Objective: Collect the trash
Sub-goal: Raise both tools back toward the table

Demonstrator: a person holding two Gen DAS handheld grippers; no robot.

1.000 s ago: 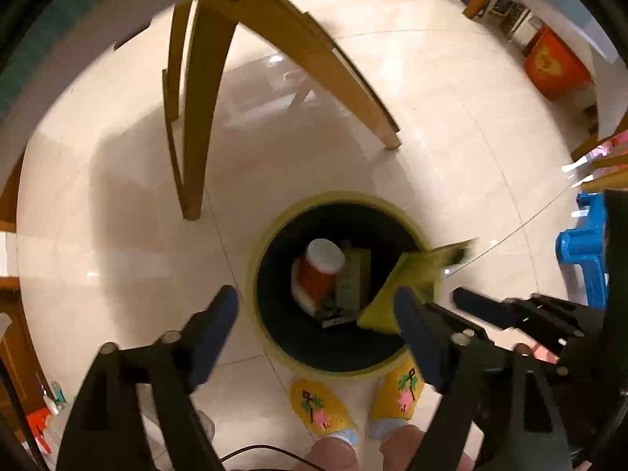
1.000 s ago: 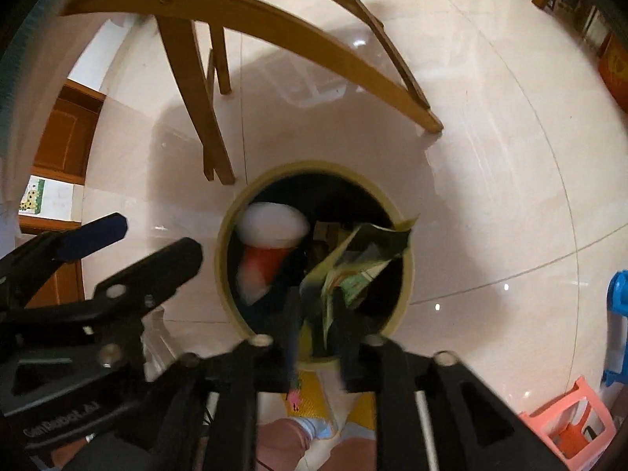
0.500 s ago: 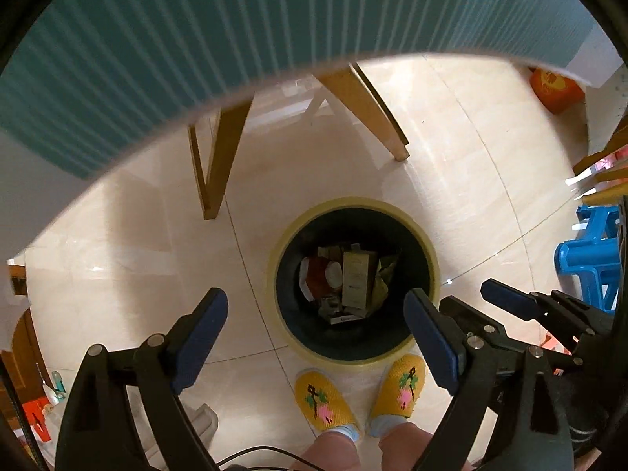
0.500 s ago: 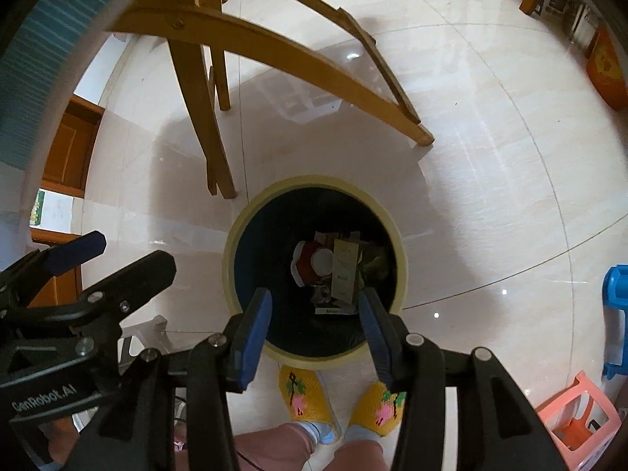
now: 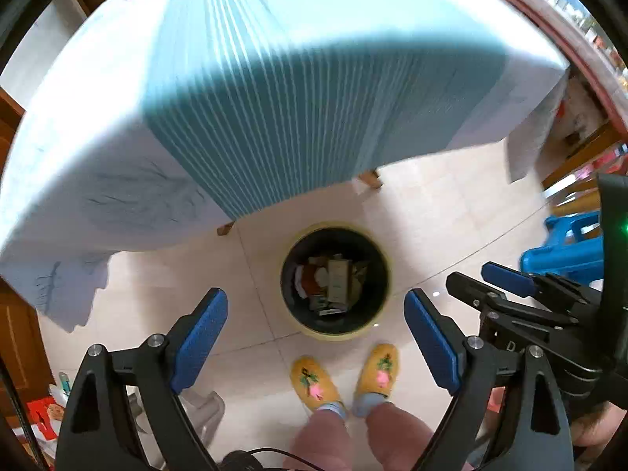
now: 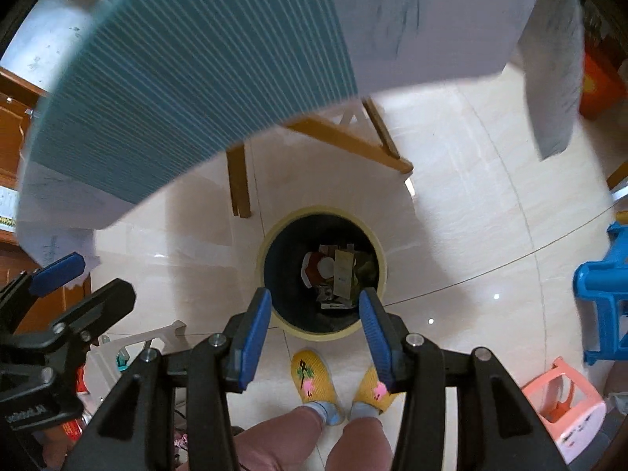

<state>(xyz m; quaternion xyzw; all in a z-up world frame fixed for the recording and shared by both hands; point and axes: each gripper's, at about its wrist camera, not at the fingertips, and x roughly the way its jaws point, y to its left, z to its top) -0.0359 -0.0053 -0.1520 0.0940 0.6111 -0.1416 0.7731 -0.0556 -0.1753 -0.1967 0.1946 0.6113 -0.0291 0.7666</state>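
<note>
A round bin with a yellow rim stands on the tiled floor below both grippers. Inside lie a red and white cup, a tan carton and a green wrapper. My left gripper is open and empty, high above the bin. My right gripper is open and empty, also high above it; it shows at the right of the left wrist view.
A table with a teal striped mat on a white cloth fills the upper view, its wooden legs behind the bin. A blue stool and a pink stool stand right. Yellow slippers are beside the bin.
The right gripper opened and dropped the green wrapper into the bin, where the cup also landed. Both grippers rose, so the bin looks smaller and the tabletop came into view.
</note>
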